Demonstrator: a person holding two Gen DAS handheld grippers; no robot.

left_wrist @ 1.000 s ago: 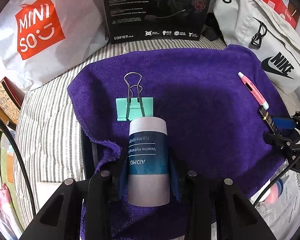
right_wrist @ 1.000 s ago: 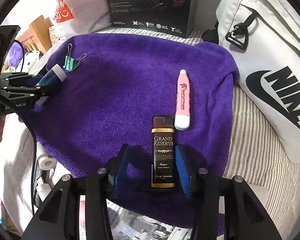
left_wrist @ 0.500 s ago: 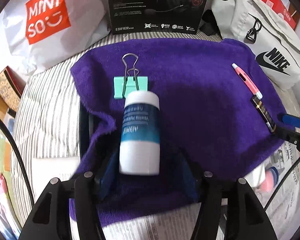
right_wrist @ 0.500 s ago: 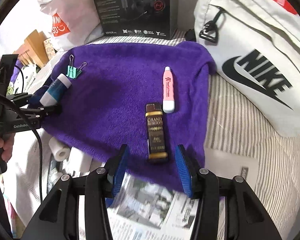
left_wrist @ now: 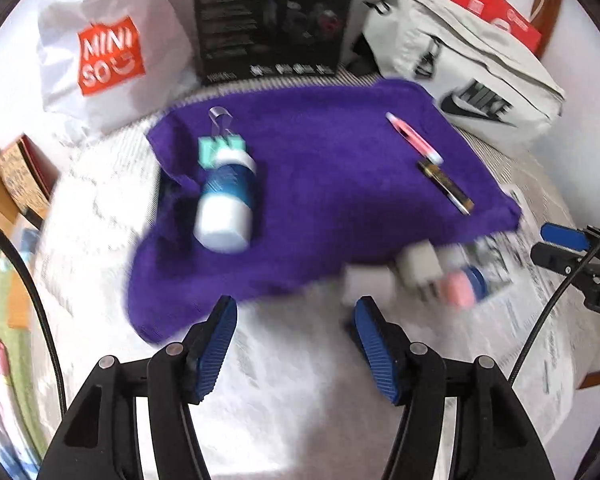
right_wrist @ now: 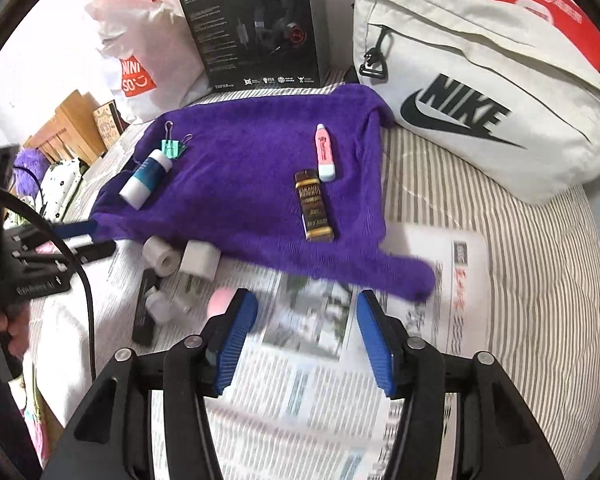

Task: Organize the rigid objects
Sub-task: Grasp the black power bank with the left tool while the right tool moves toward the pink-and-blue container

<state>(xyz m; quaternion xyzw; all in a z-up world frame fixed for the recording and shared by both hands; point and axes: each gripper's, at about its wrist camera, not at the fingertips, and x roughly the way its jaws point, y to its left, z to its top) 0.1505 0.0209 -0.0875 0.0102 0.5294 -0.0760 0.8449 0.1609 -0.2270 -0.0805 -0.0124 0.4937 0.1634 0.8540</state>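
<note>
On towel (right_wrist: 236, 168): tube (right_wrist: 146, 176) at left, clip (right_wrist: 172, 148) touching its far end; bar (right_wrist: 314, 210) toward right, pink stick (right_wrist: 325, 152) just behind it. Newspaper (right_wrist: 308, 380) before towel; box (right_wrist: 256, 24) and bag (right_wrist: 480, 92) behind.

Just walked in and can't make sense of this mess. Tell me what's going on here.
A person is sorting small items onto a purple towel with two handheld grippers. The left gripper is empty, jaws apart. The right gripper is also empty, its jaws opening above newspaper. On the towel lie a lotion tube beside a green binder clip, and a brown box below a pink tube.
</note>
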